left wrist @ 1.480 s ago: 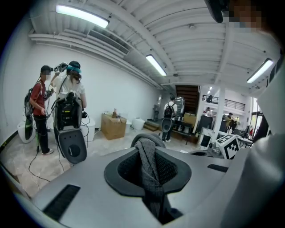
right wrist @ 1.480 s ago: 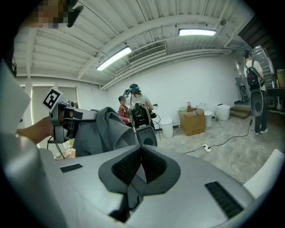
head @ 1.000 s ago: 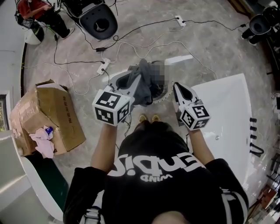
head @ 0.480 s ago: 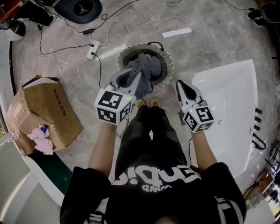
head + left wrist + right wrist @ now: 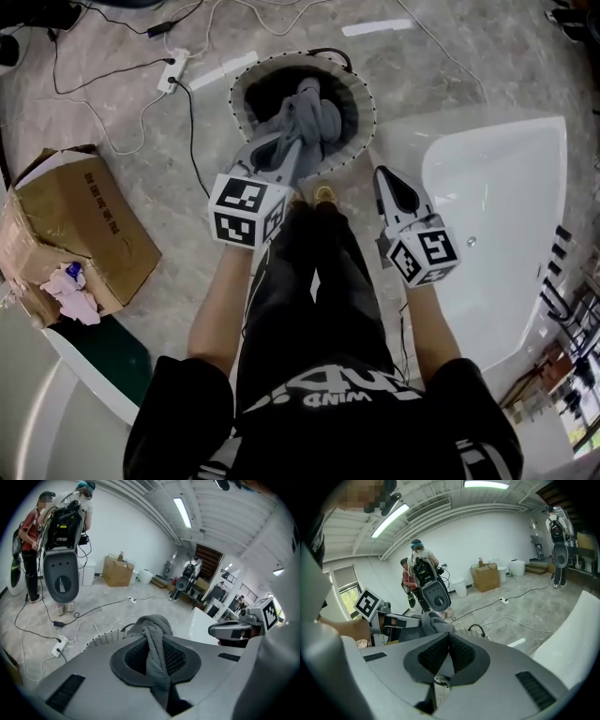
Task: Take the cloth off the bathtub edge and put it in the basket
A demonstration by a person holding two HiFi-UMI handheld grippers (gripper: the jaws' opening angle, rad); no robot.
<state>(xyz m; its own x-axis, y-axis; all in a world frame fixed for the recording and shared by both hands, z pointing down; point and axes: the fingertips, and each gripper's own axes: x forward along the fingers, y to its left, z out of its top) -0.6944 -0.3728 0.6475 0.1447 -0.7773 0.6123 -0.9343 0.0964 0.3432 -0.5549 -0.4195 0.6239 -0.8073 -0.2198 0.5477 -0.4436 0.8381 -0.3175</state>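
The left gripper's [image 5: 284, 157] jaws clench the grey cloth [image 5: 315, 114], having just tightened a little on it. The right gripper's [image 5: 382, 176] jaws are pressed together on nothing. Compared with a second ago, both grippers sit lower. The cloth now dangles into the mouth of the round basket [image 5: 242, 92] on the floor beside the white bathtub [image 5: 511, 178], where earlier it hung above it.

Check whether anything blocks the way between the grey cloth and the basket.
Nothing visible does. The cloth, held by the left gripper, hangs directly over the open mouth of the basket, with no object between them.
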